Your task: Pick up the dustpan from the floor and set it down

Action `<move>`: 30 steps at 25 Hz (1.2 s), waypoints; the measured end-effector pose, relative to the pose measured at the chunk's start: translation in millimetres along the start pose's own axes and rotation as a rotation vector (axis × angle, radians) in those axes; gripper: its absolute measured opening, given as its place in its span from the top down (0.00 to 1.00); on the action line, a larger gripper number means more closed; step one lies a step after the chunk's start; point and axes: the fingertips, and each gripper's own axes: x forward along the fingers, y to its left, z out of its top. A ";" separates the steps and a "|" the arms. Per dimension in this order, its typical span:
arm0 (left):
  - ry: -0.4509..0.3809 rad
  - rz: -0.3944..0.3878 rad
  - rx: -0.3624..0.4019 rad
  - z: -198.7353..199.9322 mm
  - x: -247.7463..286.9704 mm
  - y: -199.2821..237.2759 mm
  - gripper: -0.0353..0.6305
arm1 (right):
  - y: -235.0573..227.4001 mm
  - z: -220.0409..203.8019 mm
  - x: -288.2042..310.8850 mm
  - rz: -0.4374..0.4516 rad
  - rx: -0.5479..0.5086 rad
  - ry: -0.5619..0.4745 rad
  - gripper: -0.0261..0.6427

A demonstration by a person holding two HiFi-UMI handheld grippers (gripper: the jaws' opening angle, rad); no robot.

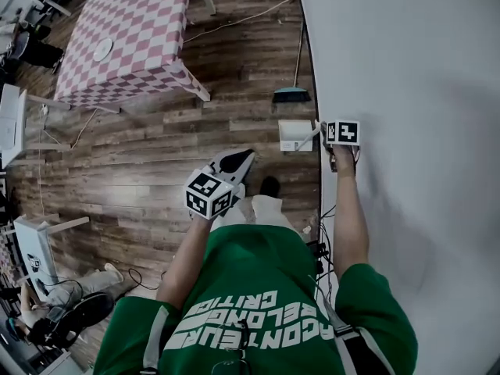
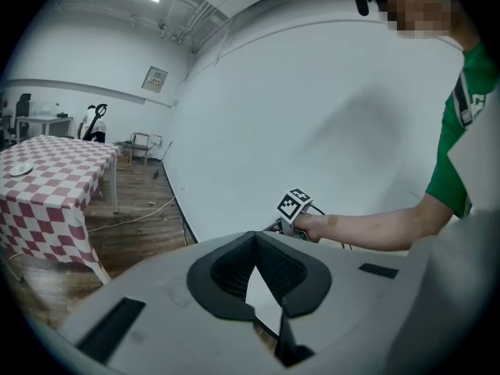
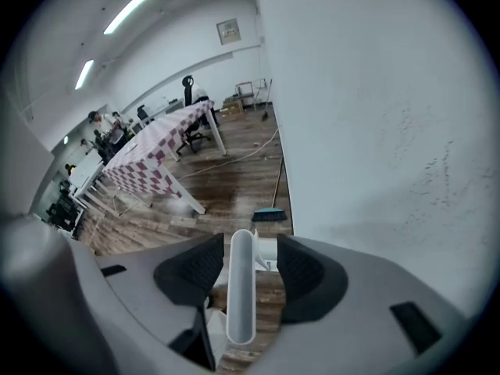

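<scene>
Right hand-held gripper [image 3: 248, 260] stands apart around the dustpan [image 1: 293, 135] handle, beside the wall [image 1: 406, 92]. Left hand-held gripper [image 2: 255, 244]: closed, empty.

dark wood plank floor [image 1: 141, 170], a long white wall [image 1: 406, 92], a checked-cloth table [image 1: 129, 30], ceiling strip lights [image 3: 129, 10].
</scene>
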 end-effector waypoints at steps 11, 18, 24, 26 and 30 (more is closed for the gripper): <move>-0.032 -0.055 -0.007 -0.4 -30.1 14.6 0.94 | 51.7 -13.3 -117.9 0.019 0.031 -0.338 0.67; -0.076 -0.079 -0.022 -3.3 -87.9 20.5 0.94 | 119.3 -52.1 -204.5 -0.040 0.079 -0.529 0.91; -0.135 -0.068 -0.043 -13.8 -147.7 32.2 0.94 | 209.8 -84.5 -243.9 0.012 0.029 -0.618 0.95; -0.154 -0.066 -0.047 -16.1 -163.7 35.0 0.94 | 235.6 -92.5 -252.6 0.020 0.007 -0.629 0.95; -0.186 -0.070 -0.050 -22.1 -188.9 32.9 0.94 | 270.9 -110.6 -266.5 0.027 -0.010 -0.642 0.95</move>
